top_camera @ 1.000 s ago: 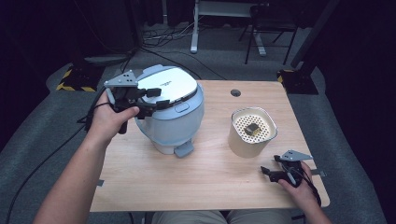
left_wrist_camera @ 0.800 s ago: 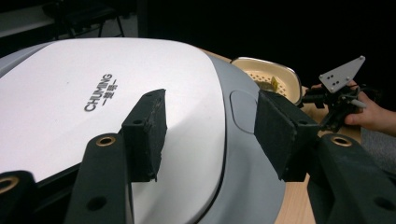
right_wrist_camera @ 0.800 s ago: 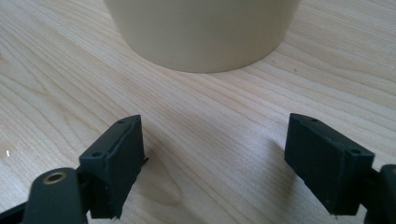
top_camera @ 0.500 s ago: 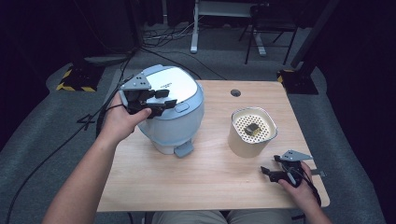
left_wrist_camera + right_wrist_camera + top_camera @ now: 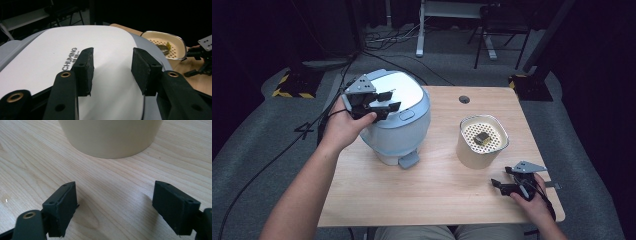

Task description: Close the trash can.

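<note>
A pale wooden table (image 5: 437, 200) with visible grain and rounded corners stands on grey carpet, with a round cable hole (image 5: 464, 99) near its far edge. Behind it the room is dark: black cables trail over the floor, a white desk frame (image 5: 419, 30) stands at the back, and yellow-black hazard tape marks the floor at the left.

At the table's far left corner sits a rice cooker (image 5: 394, 120), smooth, rounded, blue-grey plastic with a flat white lid (image 5: 105, 50) bearing dark lettering. The left gripper (image 5: 379, 102) hovers over that lid; its matte black jaws have just been closing but stand apart, nothing between them.

Toward the right edge stands a cream pot (image 5: 482, 142), rounded-square, fitted with a perforated tray holding a small dark object (image 5: 482, 138).

Near the right front corner the right gripper (image 5: 498, 184) rests low, jaws spread wide over bare wood.
</note>
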Motion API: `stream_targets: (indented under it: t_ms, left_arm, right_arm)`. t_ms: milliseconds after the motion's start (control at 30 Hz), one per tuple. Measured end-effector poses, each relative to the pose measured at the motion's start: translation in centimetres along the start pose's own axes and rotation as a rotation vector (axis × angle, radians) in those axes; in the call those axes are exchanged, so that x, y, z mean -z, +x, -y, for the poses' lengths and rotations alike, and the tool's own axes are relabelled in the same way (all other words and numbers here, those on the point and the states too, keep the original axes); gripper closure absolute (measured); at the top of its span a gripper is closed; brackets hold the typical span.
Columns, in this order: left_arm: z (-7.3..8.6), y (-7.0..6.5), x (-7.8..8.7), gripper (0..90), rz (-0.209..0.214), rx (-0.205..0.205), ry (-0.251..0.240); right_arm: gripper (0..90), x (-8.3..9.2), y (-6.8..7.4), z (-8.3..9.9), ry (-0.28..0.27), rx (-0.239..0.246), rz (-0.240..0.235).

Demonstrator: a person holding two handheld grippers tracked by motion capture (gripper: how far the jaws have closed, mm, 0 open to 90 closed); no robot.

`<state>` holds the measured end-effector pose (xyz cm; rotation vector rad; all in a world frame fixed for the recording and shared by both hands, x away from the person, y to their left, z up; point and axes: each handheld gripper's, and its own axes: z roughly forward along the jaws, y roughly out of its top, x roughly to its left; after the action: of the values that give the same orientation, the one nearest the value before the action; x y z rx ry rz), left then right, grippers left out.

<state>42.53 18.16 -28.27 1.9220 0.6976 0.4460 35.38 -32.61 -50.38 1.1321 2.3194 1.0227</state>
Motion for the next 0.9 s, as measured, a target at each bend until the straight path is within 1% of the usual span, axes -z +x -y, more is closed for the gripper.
stream_targets:
  t_ms: [200,267,300,367,467,533,600,633,667,767,900]
  left_arm:
    - [0.0,-0.1,-0.2,53.4,-0.01,-0.008,-0.004]
    - [0.1,-0.4,-0.3,53.4,-0.025,-0.014,-0.008]
    - [0.2,-0.5,-0.5,54.9,-0.043,-0.038,0.003]
    - [0.1,-0.7,-0.7,54.9,-0.051,-0.035,0.002]
    - [0.1,-0.6,-0.7,54.7,-0.043,-0.02,-0.003]
    - [0.1,-0.6,-0.7,53.1,-0.042,-0.017,-0.002]
    - [-0.1,-0.8,-0.4,40.9,-0.043,0.007,0.013]
    - [-0.1,-0.9,-0.2,37.3,-0.039,0.016,0.003]
    - [-0.1,-1.1,0.2,33.8,-0.038,0.012,-0.017]
    - [0.1,-2.1,1.3,34.0,-0.027,0.003,-0.041]
    - [0.7,-3.8,2.6,34.0,-0.016,-0.021,-0.025]
  right_arm:
    - [20.2,0.0,0.0,0.0,0.0,0.002,-0.001]
    - [20.3,0.0,0.0,0.0,-0.001,0.002,-0.004]
    - [20.3,0.0,0.0,0.0,0.0,0.003,-0.002]
    - [20.2,0.0,0.0,0.0,-0.001,0.005,-0.006]
    - [20.2,0.0,0.0,0.0,0.0,0.005,-0.008]
    - [20.2,0.0,0.0,0.0,0.0,0.005,-0.008]
    - [20.2,0.0,0.0,0.0,0.0,0.005,-0.008]
    - [20.2,0.0,0.0,0.0,0.0,0.005,-0.008]
    - [20.2,0.0,0.0,0.0,0.0,0.005,-0.008]
    - [20.2,0.0,0.1,0.0,0.0,0.007,-0.009]
    - [20.2,0.0,0.1,0.0,0.0,0.007,-0.01]
